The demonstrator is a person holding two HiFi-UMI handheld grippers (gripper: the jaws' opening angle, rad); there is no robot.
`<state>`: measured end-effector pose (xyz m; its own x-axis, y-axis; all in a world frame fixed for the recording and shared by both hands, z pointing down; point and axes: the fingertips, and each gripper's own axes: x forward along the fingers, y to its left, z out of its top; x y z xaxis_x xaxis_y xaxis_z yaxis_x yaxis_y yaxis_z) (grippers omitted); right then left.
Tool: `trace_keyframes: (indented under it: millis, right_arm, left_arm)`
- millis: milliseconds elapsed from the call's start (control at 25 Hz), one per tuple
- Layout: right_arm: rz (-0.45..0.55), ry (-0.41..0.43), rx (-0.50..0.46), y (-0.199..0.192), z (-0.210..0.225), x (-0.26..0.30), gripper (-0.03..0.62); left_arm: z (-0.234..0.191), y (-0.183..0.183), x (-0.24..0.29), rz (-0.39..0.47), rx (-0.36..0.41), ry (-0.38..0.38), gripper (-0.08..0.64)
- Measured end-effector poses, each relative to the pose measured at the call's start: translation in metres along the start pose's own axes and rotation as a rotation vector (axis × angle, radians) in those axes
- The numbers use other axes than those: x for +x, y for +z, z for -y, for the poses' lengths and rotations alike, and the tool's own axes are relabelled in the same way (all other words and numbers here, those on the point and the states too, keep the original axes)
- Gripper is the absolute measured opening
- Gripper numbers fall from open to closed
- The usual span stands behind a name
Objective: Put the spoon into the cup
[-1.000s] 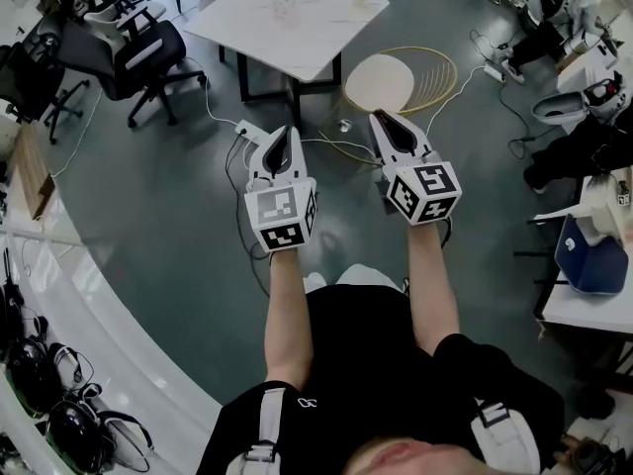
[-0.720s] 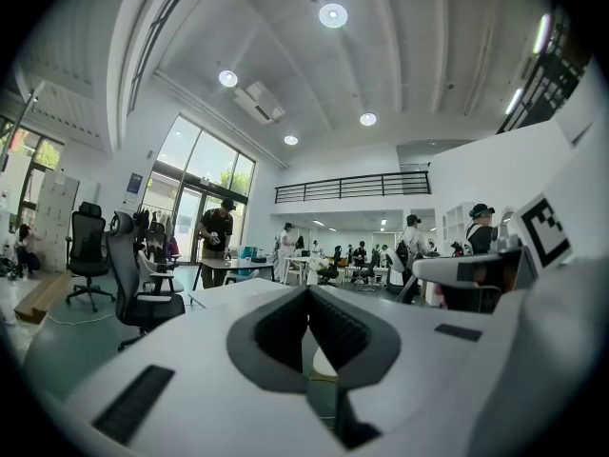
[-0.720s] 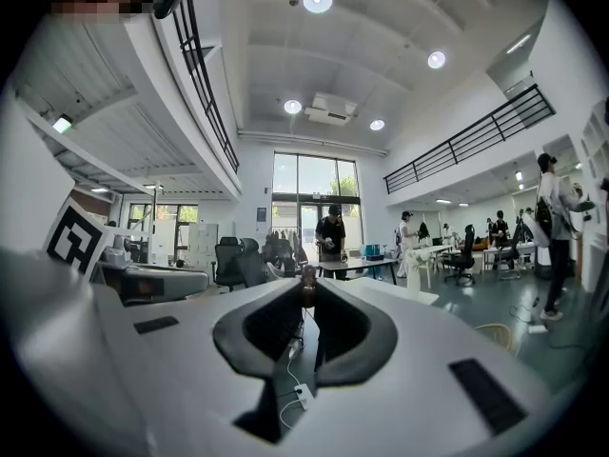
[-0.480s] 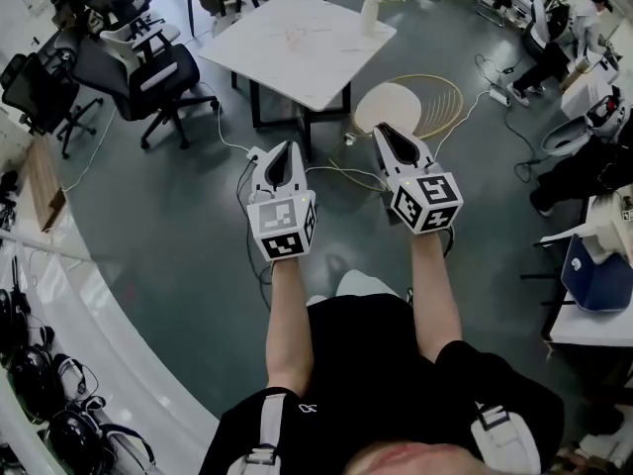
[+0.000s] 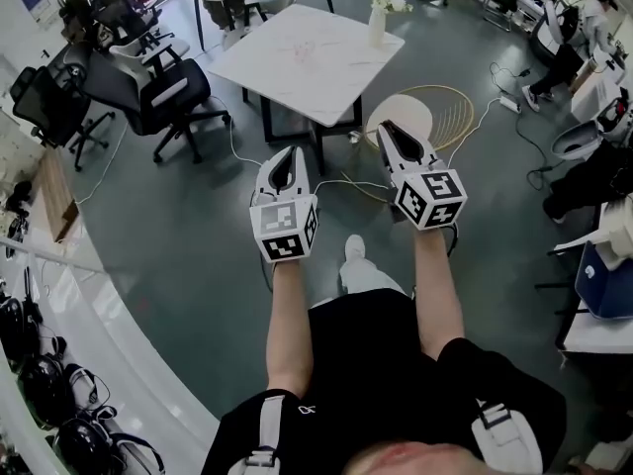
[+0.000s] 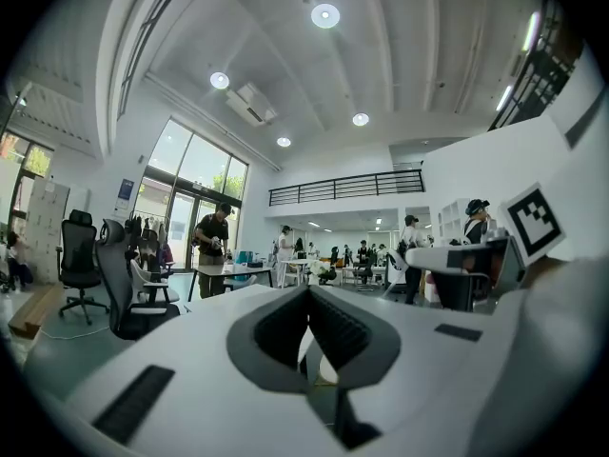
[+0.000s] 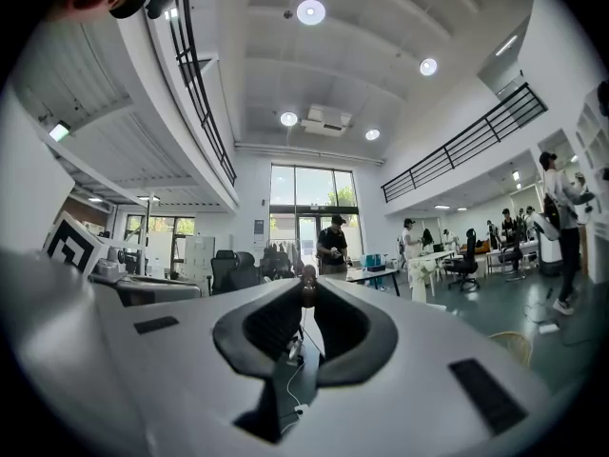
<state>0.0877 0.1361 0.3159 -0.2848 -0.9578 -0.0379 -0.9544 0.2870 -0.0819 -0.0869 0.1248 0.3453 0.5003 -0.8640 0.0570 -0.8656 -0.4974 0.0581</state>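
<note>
No spoon shows in any view. A white square table (image 5: pixel 331 77) stands ahead on the grey floor, with a white vase of flowers (image 5: pixel 377 20) at its far corner. A small clear thing (image 5: pixel 300 53) lies near the table's middle, too faint to tell whether it is a cup. I hold both grippers out level in front of me, well short of the table. My left gripper (image 5: pixel 286 158) has its jaws together with nothing between them, as the left gripper view (image 6: pixel 307 291) also shows. My right gripper (image 5: pixel 393 132) is likewise shut and empty (image 7: pixel 306 288).
Black office chairs (image 5: pixel 158 92) stand left of the table. A round white stool with a yellow hoop (image 5: pixel 420 115) sits to its right. Cables (image 5: pixel 341 181) trail on the floor below the grippers. Headsets (image 5: pixel 40 394) lie lower left, a blue bin (image 5: pixel 605 283) far right. People stand in the distance.
The table and chairs have slid down and closer in the head view. Both grippers stay side by side with jaws unchanged, carried forward with me.
</note>
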Motion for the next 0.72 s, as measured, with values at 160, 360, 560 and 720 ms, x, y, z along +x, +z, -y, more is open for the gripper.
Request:
trace_keyframes:
  millis: [160,360,560,720]
  right_arm:
    - [0.011,0.029,-0.006,-0.002,-0.004,0.021,0.044]
    - [0.033,0.034,-0.017,0.002,0.013,0.046,0.044]
    - [0.041,0.011,0.002,-0.002,0.054,0.089,0.044]
    - [0.031,0.021,0.030,-0.009,0.084,0.135,0.044]
  left_arm:
    - [-0.015,0.002,0.011,0.016,-0.002,0.011,0.013]
    - [-0.028,0.006,0.043,0.035,-0.001,0.009,0.012]
    - [-0.033,0.006,0.101,0.033,0.012,-0.007,0.013]
    - [-0.038,0.002,0.151,0.020,0.005,0.000,0.013]
